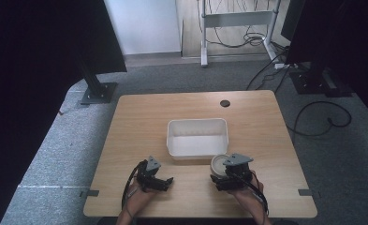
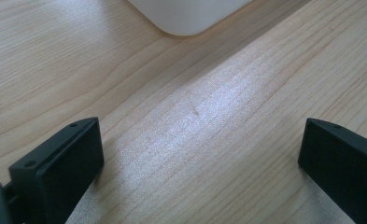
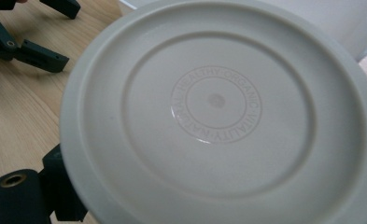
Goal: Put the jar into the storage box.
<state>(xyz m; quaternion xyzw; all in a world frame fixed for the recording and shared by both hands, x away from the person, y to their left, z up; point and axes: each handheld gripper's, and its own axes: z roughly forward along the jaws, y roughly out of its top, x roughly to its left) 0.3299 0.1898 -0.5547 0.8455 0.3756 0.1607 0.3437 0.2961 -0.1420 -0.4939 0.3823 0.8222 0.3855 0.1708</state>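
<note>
A round off-white plate (image 3: 218,116) stands tilted up close to the camera in the right gripper view, its underside showing a ring of raised lettering. My right gripper (image 1: 222,175) is shut on the plate (image 1: 218,162) at its lower rim, near the table's front, just right of the middle. One black jaw shows under the rim at the lower left; the other is hidden by the plate. My left gripper (image 1: 164,182) hovers low over bare wood at the front left. It (image 2: 200,137) is open, jaws wide apart with nothing between them. The right gripper view shows it (image 3: 57,32) at top left.
A white rectangular tub (image 1: 196,123) sits in the middle of the wooden table (image 1: 135,122), just beyond the plate; its corner (image 2: 186,16) and wall (image 3: 344,23) show in the gripper views. A dark cable hole (image 1: 224,103) lies near the far edge.
</note>
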